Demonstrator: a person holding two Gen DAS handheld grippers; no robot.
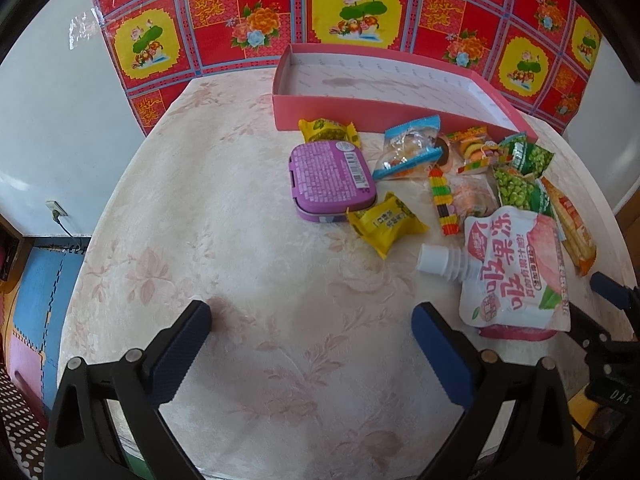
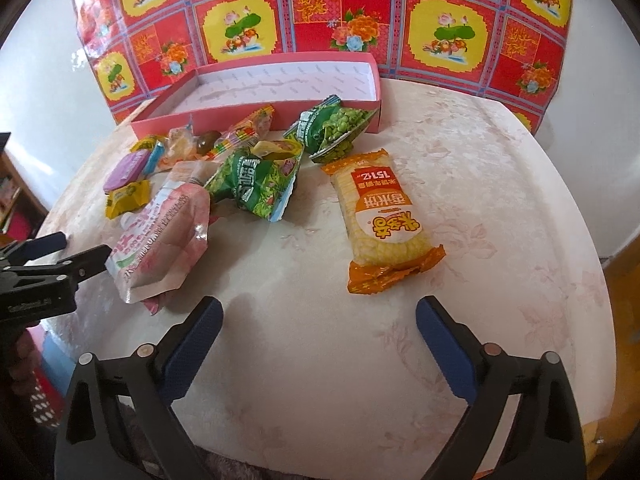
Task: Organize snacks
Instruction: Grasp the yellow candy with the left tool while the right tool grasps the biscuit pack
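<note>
Both tools wide apart; rice cracker pack (image 2: 383,216) ahead.

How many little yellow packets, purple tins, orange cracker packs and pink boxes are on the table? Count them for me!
Little yellow packets: 2
Purple tin: 1
Orange cracker pack: 1
Pink box: 1
Total: 5

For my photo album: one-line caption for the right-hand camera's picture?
Open right gripper faces an orange rice-cracker pack before an empty pink box.
</note>
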